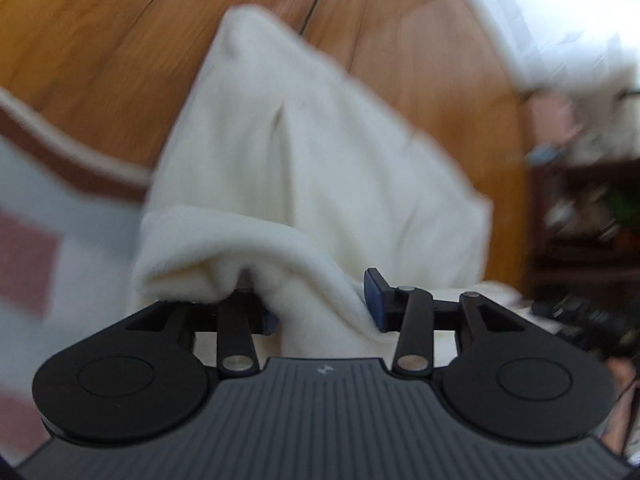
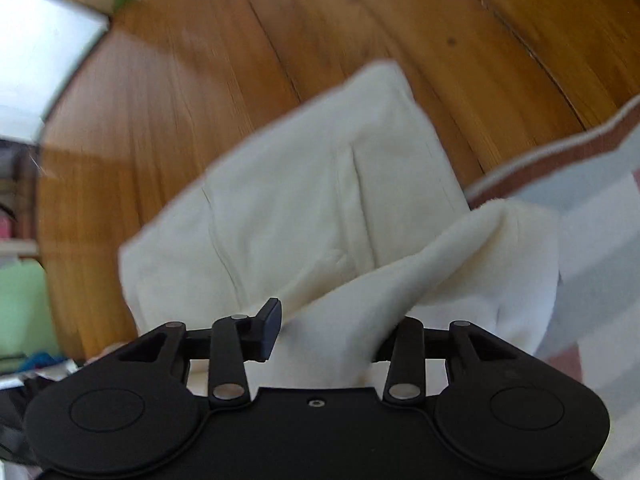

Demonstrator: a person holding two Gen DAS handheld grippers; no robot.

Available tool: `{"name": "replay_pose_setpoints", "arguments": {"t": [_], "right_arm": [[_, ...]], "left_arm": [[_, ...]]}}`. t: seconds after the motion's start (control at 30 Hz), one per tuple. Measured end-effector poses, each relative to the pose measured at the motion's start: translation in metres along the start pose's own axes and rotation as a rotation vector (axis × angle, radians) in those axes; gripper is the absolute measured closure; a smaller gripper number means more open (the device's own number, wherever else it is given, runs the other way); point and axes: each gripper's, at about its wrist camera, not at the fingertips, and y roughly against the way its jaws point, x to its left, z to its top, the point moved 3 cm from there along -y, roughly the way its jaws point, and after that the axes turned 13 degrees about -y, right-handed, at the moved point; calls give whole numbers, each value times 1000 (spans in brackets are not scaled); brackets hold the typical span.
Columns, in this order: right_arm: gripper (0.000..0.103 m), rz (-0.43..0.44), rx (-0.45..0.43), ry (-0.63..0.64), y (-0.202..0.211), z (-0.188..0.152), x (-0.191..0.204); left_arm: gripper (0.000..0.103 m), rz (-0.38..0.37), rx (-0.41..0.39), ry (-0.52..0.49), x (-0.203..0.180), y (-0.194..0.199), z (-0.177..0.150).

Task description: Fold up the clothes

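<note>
Fleece of a cream garment (image 1: 320, 184) fills both tongs: left gripper (image 1: 322, 308) and right gripper (image 2: 328, 340) each pinch it above wooden flooring (image 2: 280, 40), a striped rug (image 2: 592, 216) just beside.

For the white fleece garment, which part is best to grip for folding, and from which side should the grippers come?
Grip the bunched near edge of the white fleece garment, coming from the near side as both do now. The left gripper and right gripper each have fabric between the fingers there, and the rest hangs freely over the wooden floor.
</note>
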Motion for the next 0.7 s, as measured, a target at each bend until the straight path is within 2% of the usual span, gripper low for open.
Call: {"name": "replay_pose_setpoints", "arguments": {"t": [0.07,0.13,0.23,0.27,0.33,0.4,0.5,0.53,0.7], "right_arm": [[55,-16,-34,1,-8,24,9],[54,-16,-77,64,0,19,3],[54,-8,-147,190,18,-3,-12],[54,-6,-170,232,25,-10,-17],[54,9,-187,259,27,-25,-29],[54,10,-185,274,22,-40,-40],[54,-52,-165,334,-3,-59,-48],[54,-60,-150,349,-10,-65,-48],[54,-66,-78,414,-31,-80,-39]], "left_arm": [[56,-107,-62,29,11,1,-3],[54,-151,-80,12,16,8,-1],[52,-74,-96,-132,2,24,5],[48,-22,-112,-208,-7,32,5],[48,94,-138,-353,-25,41,6],[47,175,-153,-471,-43,45,5],[43,209,-144,-595,-66,40,-3],[35,219,-130,-633,-72,34,-9],[34,240,-63,-778,-83,14,-30]]}}
